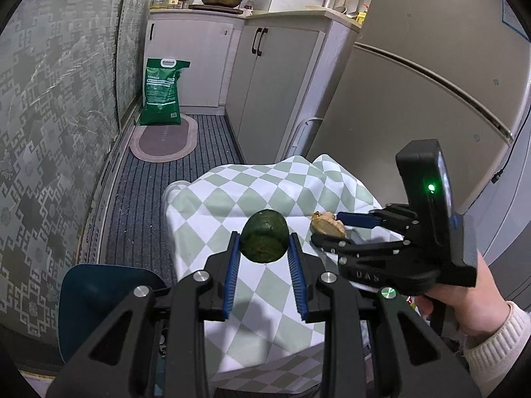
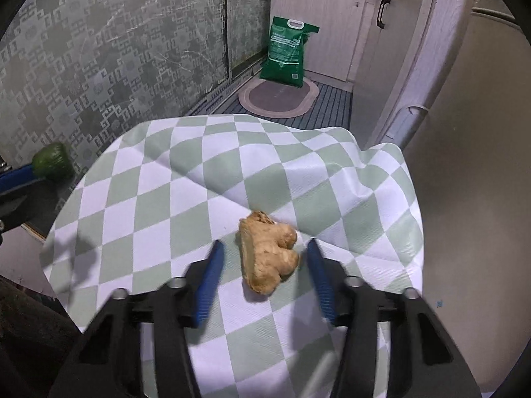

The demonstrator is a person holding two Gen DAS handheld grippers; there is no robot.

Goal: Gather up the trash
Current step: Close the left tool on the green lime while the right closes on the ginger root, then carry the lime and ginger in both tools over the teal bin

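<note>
Ginger piece point(image 2: 268, 252) between right gripper's point(image 2: 264, 258) open jaws, untouched; left gripper point(image 1: 264, 245) clamps green avocado chunk point(image 1: 264, 240).

The left claw point(image 1: 264, 258) points forward and downward, its blue pads pressed on both sides of a green lump point(image 1: 264, 240) held clear of the worktop. The right claw point(image 2: 264, 265), gripped by a hand point(image 1: 464, 298) in a pale knitted cuff, tilts steeply down, its jaws apart on either side of a ginger piece point(image 2: 267, 252), pads not touching it.
</note>
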